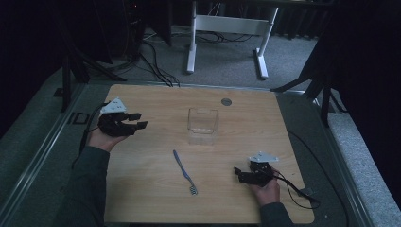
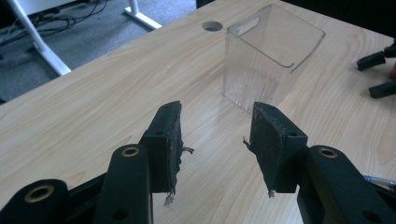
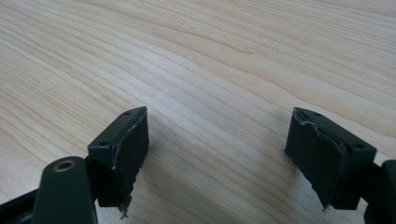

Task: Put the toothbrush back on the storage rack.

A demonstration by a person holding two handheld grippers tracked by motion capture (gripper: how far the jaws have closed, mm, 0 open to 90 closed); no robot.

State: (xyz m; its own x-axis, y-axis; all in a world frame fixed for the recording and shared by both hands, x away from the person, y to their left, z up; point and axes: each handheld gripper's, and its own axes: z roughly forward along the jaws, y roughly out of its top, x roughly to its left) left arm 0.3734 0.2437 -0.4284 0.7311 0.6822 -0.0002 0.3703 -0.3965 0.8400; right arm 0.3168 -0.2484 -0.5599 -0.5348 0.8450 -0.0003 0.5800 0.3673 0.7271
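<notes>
Left gripper view cuts off the toothbrush (image 2: pixel 379 180) behind wide, empty left tongs (image 2: pixel 215 140); right tongs (image 3: pixel 217 154) wide, empty.

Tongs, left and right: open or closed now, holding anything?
Left tongs: open, holding nothing.
Right tongs: open, holding nothing.

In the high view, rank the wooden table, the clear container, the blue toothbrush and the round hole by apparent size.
1. Wooden table, by far the largest.
2. Clear container.
3. Blue toothbrush: about as long as the container is tall in the picture, but far thinner, so it covers less.
4. Round hole, smallest.
</notes>
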